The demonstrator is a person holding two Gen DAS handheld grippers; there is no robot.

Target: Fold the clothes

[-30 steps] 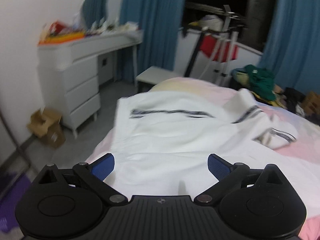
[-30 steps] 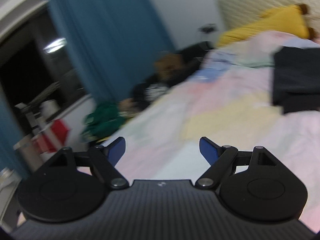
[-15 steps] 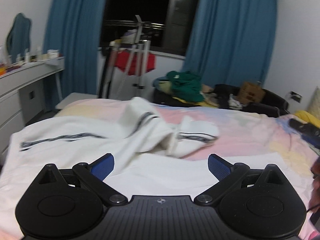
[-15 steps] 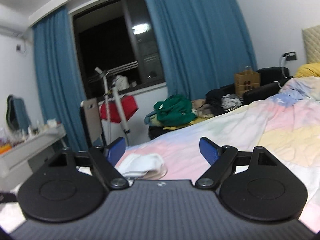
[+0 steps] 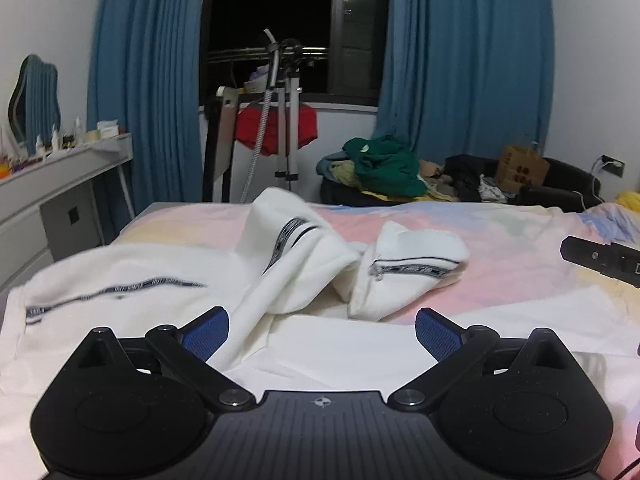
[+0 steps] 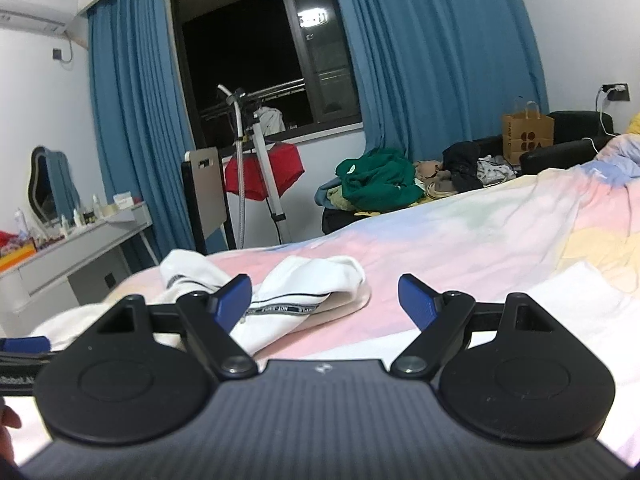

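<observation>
Both grippers, left gripper (image 5: 322,330) and right gripper (image 6: 325,300), hover wide open (gripping nothing) over the rumpled white garment (image 5: 296,264) on the bed (image 5: 500,248).

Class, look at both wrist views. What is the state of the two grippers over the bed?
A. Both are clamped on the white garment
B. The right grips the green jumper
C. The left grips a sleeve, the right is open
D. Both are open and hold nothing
D: the left gripper and the right gripper both show jaws spread wide with nothing between them, while the white garment lies crumpled on the bed.
</observation>
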